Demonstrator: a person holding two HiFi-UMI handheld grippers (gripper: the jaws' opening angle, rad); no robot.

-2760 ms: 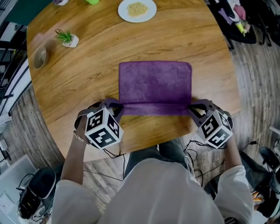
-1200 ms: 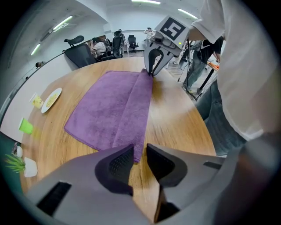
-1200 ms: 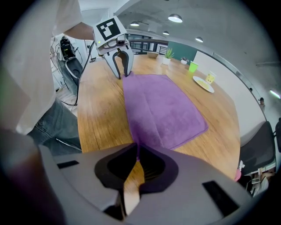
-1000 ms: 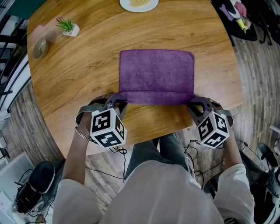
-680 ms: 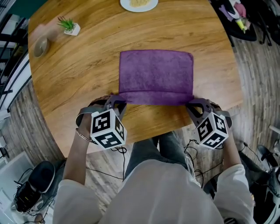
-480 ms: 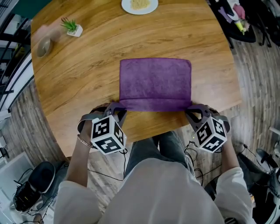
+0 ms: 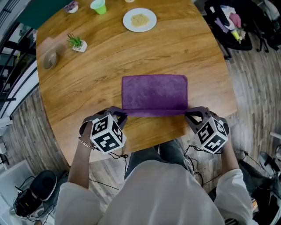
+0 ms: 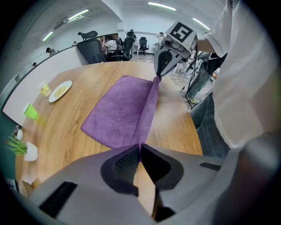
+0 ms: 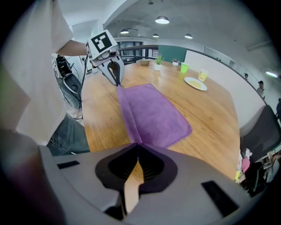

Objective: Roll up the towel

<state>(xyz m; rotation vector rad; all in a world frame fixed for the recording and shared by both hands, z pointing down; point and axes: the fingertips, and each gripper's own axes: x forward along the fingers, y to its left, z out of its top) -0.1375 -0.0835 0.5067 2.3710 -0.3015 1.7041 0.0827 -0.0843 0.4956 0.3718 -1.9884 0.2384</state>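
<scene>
A purple towel (image 7: 154,91) lies flat on the round wooden table (image 7: 83,88), its near edge folded into a narrow strip and held up off the wood. My left gripper (image 7: 120,114) is shut on the strip's near left corner, and my right gripper (image 7: 189,114) is shut on the near right corner. In the left gripper view the towel (image 8: 120,110) runs taut from my left gripper (image 8: 139,147) to the right gripper (image 8: 159,75). In the right gripper view the towel (image 9: 153,110) stretches from my right gripper (image 9: 138,144) to the left gripper (image 9: 117,82).
At the table's far side stand a white plate of food (image 7: 139,19), a green cup (image 7: 99,6), a small potted plant (image 7: 78,42) and a small bowl (image 7: 50,59). The table's near edge (image 7: 145,147) is just below the grippers. A chair with items (image 7: 237,22) stands at the far right.
Both grippers have risen a little, lifting the towel's near strip off the table. The flat part of the towel looks shorter than before.
</scene>
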